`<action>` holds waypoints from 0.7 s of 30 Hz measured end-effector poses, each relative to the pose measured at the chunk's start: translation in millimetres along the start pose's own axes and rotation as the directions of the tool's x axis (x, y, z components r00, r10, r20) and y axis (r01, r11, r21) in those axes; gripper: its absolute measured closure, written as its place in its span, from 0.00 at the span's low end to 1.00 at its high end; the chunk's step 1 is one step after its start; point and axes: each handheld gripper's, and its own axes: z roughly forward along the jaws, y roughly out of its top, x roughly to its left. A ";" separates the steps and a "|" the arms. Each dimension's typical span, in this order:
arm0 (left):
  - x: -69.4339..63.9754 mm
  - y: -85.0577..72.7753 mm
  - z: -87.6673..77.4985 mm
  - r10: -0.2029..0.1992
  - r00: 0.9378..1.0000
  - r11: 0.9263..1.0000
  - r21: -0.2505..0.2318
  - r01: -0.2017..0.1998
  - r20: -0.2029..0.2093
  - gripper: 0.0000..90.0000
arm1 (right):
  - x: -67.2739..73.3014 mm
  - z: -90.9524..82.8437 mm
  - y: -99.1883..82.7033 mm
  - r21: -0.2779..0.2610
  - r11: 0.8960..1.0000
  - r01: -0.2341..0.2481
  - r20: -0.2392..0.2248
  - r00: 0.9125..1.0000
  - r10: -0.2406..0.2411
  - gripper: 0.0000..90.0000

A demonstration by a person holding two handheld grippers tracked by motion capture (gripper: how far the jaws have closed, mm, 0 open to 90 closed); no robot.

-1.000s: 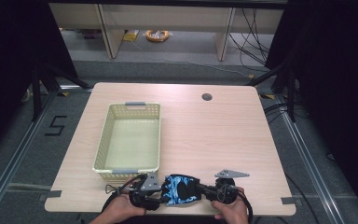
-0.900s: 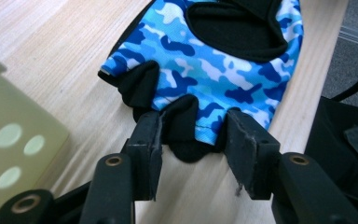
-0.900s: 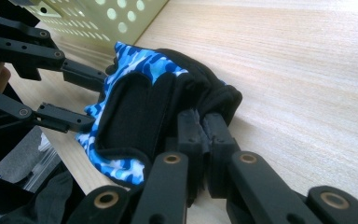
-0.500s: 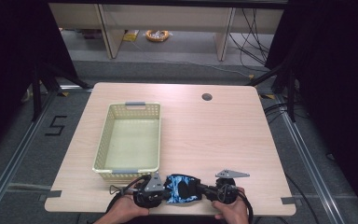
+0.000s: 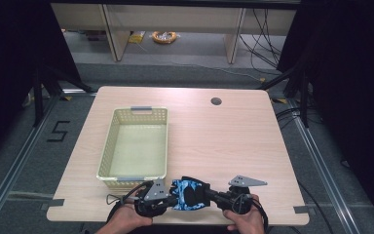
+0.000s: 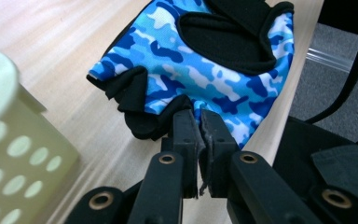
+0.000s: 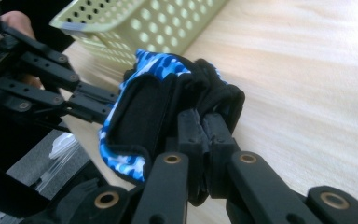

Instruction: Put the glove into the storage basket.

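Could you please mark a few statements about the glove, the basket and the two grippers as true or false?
1. The glove lies inside the basket. False: it is outside, by the basket's near end, at the table's front edge.
2. The left gripper is shut on the glove. True.
3. The right gripper is open and clear of the glove. False: its jaws are shut on the glove's black edge.
4. The glove has a blue camouflage pattern with black parts. True.
5. The basket holds nothing. True.
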 end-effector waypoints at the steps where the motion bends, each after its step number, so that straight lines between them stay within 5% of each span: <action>1: 0.8 1.7 -3.8 0.027 1.000 1.000 0.016 -0.027 0.004 0.95 | 2.5 -2.6 1.7 0.008 1.000 -0.002 0.012 1.000 0.002 0.98; 4: -0.5 5.8 -11.1 0.017 1.000 1.000 -0.006 -0.017 -0.004 0.95 | 3.7 -2.9 6.5 -0.008 0.998 0.058 0.010 0.998 -0.058 0.98; 16: 10.7 28.6 -39.3 -0.014 1.000 0.999 -0.031 0.014 0.001 0.94 | 30.6 -15.2 38.3 -0.007 0.998 0.069 0.011 0.998 -0.069 0.98; 20: 15.1 37.3 -50.8 -0.025 1.000 0.998 -0.051 0.025 -0.008 0.94 | 39.2 -17.6 53.1 -0.016 0.994 0.107 0.007 0.994 -0.107 0.98; 21: 16.6 39.5 -54.6 -0.029 0.999 0.998 -0.050 0.028 -0.017 0.94 | 38.3 -16.7 56.3 -0.031 0.989 0.147 0.005 0.989 -0.147 0.98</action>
